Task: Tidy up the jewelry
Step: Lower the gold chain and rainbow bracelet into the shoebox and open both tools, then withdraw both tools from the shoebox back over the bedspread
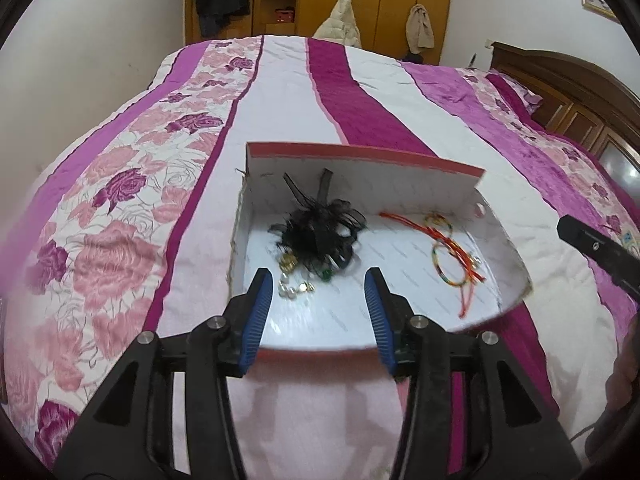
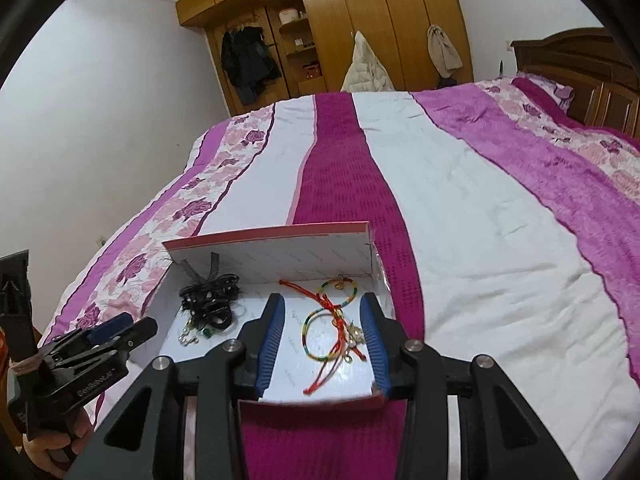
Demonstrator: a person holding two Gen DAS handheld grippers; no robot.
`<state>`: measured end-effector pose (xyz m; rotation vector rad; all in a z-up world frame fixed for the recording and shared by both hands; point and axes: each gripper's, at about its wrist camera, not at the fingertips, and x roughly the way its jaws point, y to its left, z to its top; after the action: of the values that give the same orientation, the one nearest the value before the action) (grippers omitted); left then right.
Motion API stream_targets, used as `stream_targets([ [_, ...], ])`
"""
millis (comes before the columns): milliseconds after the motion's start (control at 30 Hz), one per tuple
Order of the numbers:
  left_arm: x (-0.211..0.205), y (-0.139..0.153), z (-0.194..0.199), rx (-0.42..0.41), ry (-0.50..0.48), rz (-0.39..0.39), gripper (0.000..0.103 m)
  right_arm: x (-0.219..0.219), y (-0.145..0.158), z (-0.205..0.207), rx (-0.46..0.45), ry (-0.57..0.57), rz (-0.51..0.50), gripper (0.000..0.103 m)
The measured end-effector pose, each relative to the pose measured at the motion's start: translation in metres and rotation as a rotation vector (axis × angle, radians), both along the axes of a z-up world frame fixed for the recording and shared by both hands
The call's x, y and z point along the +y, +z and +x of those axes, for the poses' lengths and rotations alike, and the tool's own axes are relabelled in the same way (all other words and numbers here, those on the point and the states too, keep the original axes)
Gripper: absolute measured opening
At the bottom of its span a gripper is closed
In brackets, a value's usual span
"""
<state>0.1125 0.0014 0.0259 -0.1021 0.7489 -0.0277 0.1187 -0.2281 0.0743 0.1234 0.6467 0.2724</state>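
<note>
The jewelry lies in a shallow white cardboard box [image 1: 496, 280] on the bed [image 1: 360, 92]: thin red cords and beaded bracelets [image 2: 332, 328] at one side, a black feathery hair clip [image 1: 320, 236] with small shiny earrings [image 1: 294, 290] at the other. The left claw [image 1: 320, 300] and right claw [image 2: 322, 336] both stand apart and empty. The loose cords may tangle or snag on a ribbed pad.

the left gripper [image 1: 318, 280] points forward and downward, its blue-padded jaws standing apart with nothing pressed between them. the right gripper [image 2: 322, 308] takes the same downward tilt, jaws likewise parted and gripping nothing. in the right wrist view a hand [image 2: 48, 446] at the lower left edge grasps the left gripper's handle.
</note>
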Motion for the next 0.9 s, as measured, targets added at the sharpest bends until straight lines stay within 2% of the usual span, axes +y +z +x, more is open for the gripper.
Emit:
stream_targets([
  [233, -0.011, -0.009, -0.02, 0.066, -0.058, -0.079, 0.04, -0.014, 0.005, -0.036, 0.008, -0.021, -0.009, 0.042],
  [533, -0.031, -0.024, -0.032, 0.118, -0.103, -0.086, 0.04, -0.034, -0.013, -0.072, 0.052, -0.05, -0.018, 0.046],
  [667, -0.042, -0.035, -0.031, 0.145, -0.126, -0.055, 0.039, -0.04, -0.025, -0.081, 0.073, -0.062, -0.048, 0.047],
  [900, -0.054, -0.054, -0.025, 0.191, -0.146, -0.028, 0.032, -0.059, -0.045, -0.09, 0.123, -0.095, -0.029, 0.047],
])
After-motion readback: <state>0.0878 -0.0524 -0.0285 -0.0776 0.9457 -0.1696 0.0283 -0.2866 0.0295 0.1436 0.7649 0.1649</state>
